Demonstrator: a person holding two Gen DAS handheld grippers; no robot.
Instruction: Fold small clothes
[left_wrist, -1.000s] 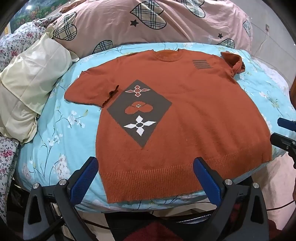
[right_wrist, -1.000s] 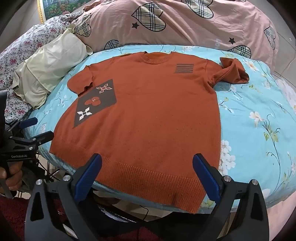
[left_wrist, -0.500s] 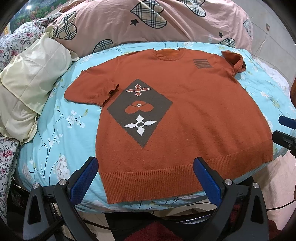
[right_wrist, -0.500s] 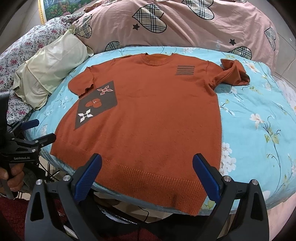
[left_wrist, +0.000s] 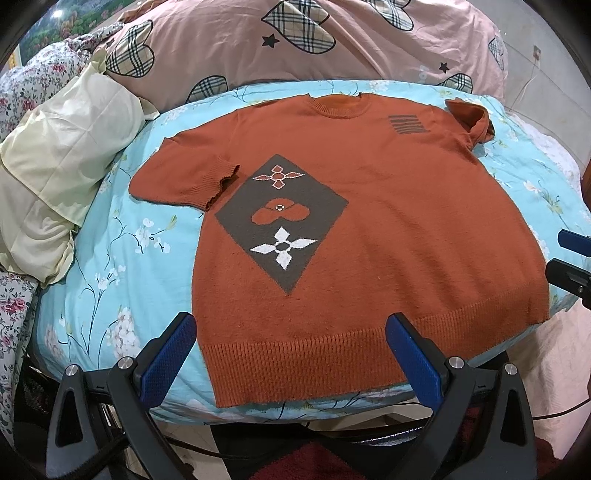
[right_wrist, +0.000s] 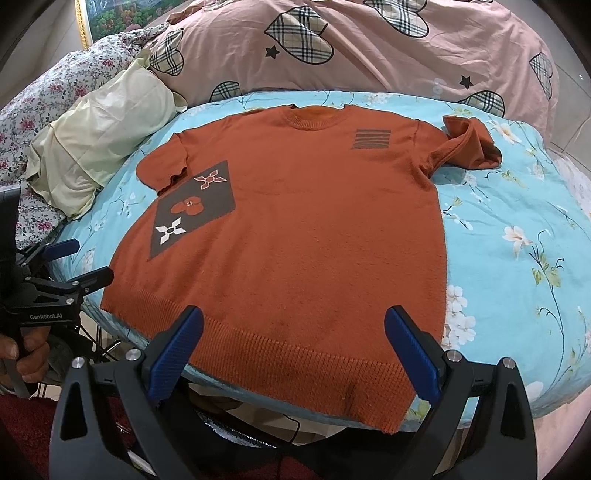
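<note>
An orange short-sleeved knit top (left_wrist: 388, 229) lies flat, front up, on a light blue floral sheet (left_wrist: 122, 266). It has a grey diamond patch with flowers (left_wrist: 282, 223) and grey stripes near one shoulder. It also shows in the right wrist view (right_wrist: 303, 236). Its right sleeve (right_wrist: 469, 144) is crumpled and folded over. My left gripper (left_wrist: 291, 325) is open and empty, hovering over the ribbed hem (left_wrist: 306, 365). My right gripper (right_wrist: 293, 319) is open and empty, over the hem's right part. Each gripper shows at the other view's edge, the right one (left_wrist: 570, 258) and the left one (right_wrist: 70, 262).
A pink quilt with plaid hearts (left_wrist: 332, 40) lies behind the top. A cream pillow (left_wrist: 55, 155) and floral bedding (left_wrist: 22, 92) lie to the left. The bed's front edge (right_wrist: 258, 391) runs just under the hem. A hand (right_wrist: 26, 354) holds the left gripper.
Both views have shifted slightly; the top sits a little lower and nearer. Both grippers stay open and empty. The top has not moved.
</note>
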